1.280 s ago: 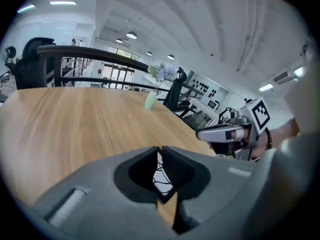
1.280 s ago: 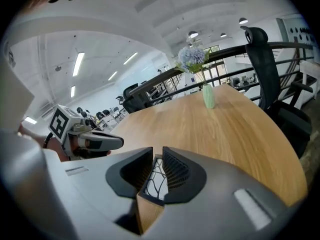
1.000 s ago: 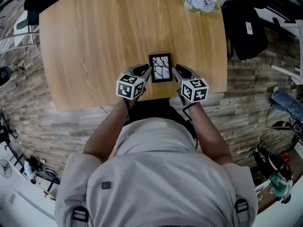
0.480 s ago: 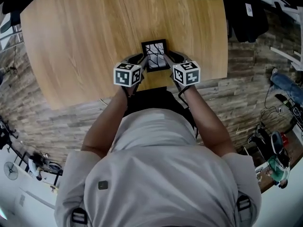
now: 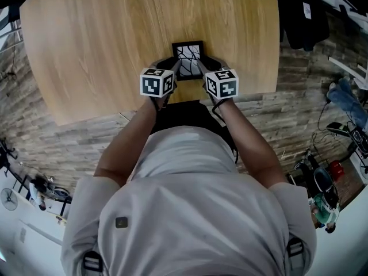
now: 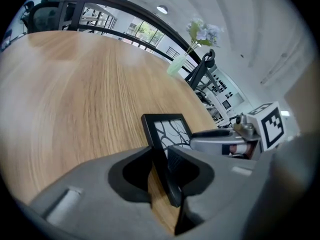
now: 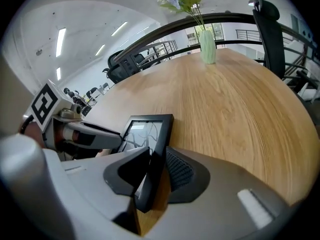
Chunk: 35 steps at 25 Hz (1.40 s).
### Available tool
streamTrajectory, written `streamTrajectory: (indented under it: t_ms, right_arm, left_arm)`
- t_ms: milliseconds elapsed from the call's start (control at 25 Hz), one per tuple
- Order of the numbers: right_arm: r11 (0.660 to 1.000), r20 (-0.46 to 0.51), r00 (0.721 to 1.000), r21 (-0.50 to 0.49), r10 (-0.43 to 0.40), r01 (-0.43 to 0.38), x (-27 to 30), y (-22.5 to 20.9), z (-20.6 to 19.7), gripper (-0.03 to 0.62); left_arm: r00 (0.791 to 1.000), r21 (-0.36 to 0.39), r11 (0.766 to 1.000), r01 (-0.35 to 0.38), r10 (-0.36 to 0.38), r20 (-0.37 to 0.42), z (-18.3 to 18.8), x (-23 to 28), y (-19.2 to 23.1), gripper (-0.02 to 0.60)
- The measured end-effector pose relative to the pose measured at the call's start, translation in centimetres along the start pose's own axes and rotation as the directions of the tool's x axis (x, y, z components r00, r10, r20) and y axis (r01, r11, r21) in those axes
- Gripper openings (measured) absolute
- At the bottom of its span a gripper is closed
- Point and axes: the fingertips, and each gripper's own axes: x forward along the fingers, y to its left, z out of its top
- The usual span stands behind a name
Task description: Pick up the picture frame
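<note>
A black rectangular picture frame [image 5: 188, 59] with a white, black-branched print lies on the light wood-grain worktop [image 5: 115, 39]. It is close to the edge nearest the person and about midway along it. The left tool [image 5: 173, 68] and the right tool [image 5: 203, 66] flank it, one on each long side, both angled down toward the wood.

In the left gripper view the frame's left rail runs between that tool's jaws. They have just been opening and stand apart, with bare wood showing between the outer jaw and the rail (the inner jaw sits right at the rail, and I cannot tell whether it touches). In the right gripper view the frame's right rail lies between that tool's jaws. They have also just been opening, and a strip of worktop shows between the rail and the ribbed outer pad. Neither tool clamps the frame.

At the far end of the worktop stands a pale green vase [image 7: 207, 46] holding pale blue flowers, well apart from the frame. A black office chair [image 7: 267, 29] stands beyond the worktop's far right side.
</note>
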Motion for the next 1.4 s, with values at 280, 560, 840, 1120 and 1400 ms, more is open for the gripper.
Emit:
streamTrajectory:
  t_ms: [280,560,840,1120,1400]
  right_arm:
    - [1.000,0.011,1.000,-0.012,-0.024,0.025,0.0,-0.3,-0.2,0.112]
    - [1.000,0.031,0.999,-0.007,-0.017,0.018,0.2,-0.4,-0.1,0.103]
    - [0.999,0.069,0.997,-0.016,-0.035,0.036,-0.8,0.4,0.7,0.095]
    - [0.997,0.175,0.983,-0.053,-0.047,0.057,-4.0,1.2,3.0,0.092]
    - [0.994,0.279,0.958,-0.075,-0.059,0.082,-7.3,1.3,4.8,0.092]
  left_arm:
    - [0.997,0.010,0.997,-0.070,0.070,0.019,-0.2,0.3,-0.2,0.104]
    - [0.992,-0.001,0.993,-0.117,0.117,0.046,0.0,0.6,0.2,0.097]
    - [0.987,0.018,0.990,-0.139,0.137,0.087,0.5,-0.4,0.1,0.087]
    - [0.972,0.058,0.987,-0.147,0.133,0.194,2.5,-2.7,-2.2,0.084]
    - [0.951,0.141,0.976,-0.166,0.120,0.286,4.9,-4.6,-5.0,0.084]
